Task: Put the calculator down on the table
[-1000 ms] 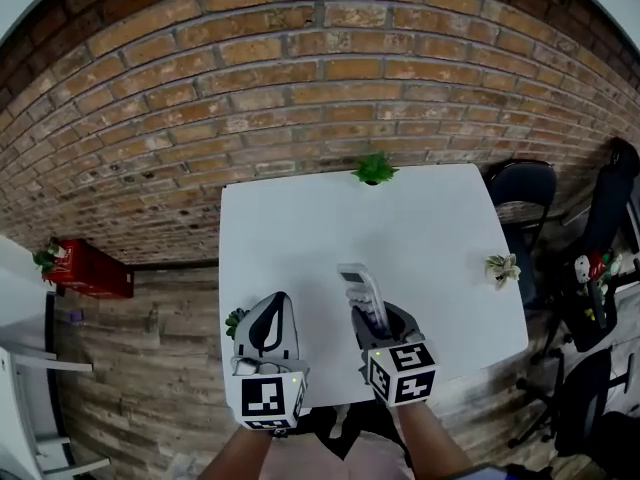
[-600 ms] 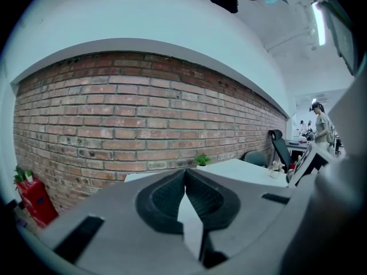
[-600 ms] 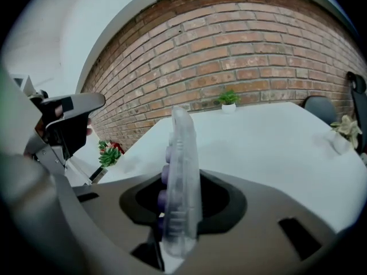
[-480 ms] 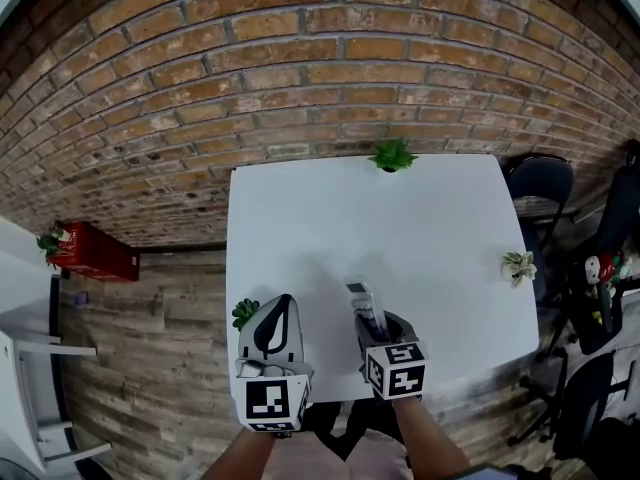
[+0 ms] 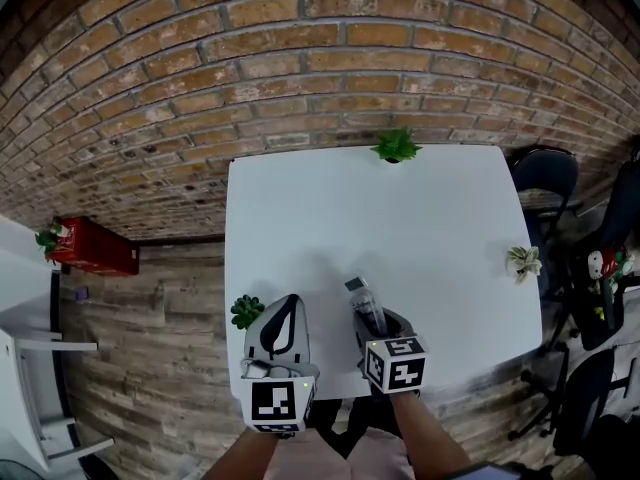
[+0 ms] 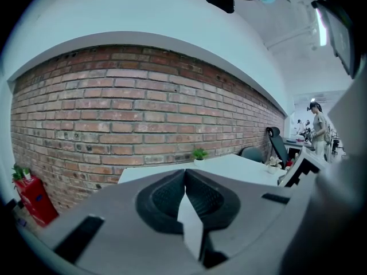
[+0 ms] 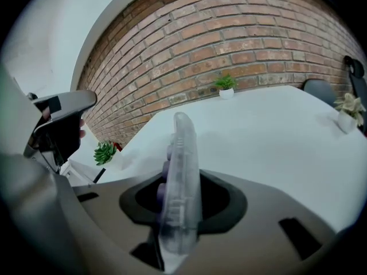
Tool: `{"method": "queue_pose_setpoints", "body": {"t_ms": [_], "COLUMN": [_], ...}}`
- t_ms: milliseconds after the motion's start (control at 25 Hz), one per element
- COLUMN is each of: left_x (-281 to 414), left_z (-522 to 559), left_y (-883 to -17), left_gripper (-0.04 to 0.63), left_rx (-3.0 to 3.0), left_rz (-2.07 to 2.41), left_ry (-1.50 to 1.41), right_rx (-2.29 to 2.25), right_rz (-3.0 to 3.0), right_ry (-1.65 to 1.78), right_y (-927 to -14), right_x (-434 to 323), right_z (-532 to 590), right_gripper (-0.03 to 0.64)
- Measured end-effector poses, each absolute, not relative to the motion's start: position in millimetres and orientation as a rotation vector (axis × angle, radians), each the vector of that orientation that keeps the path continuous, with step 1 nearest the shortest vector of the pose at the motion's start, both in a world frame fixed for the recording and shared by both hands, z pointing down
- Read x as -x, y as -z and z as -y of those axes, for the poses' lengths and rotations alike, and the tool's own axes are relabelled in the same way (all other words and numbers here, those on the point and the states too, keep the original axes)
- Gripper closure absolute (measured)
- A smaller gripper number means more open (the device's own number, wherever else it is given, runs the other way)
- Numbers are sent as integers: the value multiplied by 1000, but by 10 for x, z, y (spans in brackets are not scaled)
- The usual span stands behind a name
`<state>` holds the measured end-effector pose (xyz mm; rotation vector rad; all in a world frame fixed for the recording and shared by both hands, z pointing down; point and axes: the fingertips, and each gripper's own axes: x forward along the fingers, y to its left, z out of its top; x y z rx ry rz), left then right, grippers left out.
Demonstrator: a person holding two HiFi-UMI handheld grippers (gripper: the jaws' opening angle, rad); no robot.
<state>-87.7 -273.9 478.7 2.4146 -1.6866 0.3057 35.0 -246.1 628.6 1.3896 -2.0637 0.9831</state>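
The calculator (image 7: 179, 182) is a pale, see-through slab with purple keys, standing on edge between the jaws of my right gripper (image 7: 182, 202), which is shut on it. In the head view the calculator (image 5: 363, 301) points away from me, low over the near part of the white table (image 5: 420, 218), with the right gripper (image 5: 375, 323) behind it. My left gripper (image 5: 279, 330) hovers at the table's near left edge, jaws closed together with nothing between them. In the left gripper view its jaw tips (image 6: 185, 173) meet.
A small green plant (image 5: 397, 147) stands at the table's far edge, a pale one (image 5: 522, 261) at the right edge, another green one (image 5: 245, 311) at the near left. A brick wall (image 5: 300, 58) lies behind. Black office chairs (image 5: 545, 176) stand to the right.
The right gripper has come down with the calculator, which now sits lower and closer to the tabletop. The left gripper has barely shifted.
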Motion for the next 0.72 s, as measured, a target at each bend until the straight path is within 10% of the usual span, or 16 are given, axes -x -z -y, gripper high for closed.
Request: {"method": "queue_pose_setpoints", "body": {"t_ms": [360, 720], "left_x": [791, 675], "left_z": [2812, 2868], "left_y": [-4768, -4689], "left_gripper": [583, 583], "left_rx": [-2429, -2461], "left_rz": [1665, 1652], "left_ry": [-316, -308], "right_rx": [-1360, -1359], "right_rz": [2045, 1962], "right_ry": [-965, -864], "right_y": [-6301, -6364], "right_x": [-371, -587], "right_z": [2483, 2484], "right_gripper": [469, 315]}}
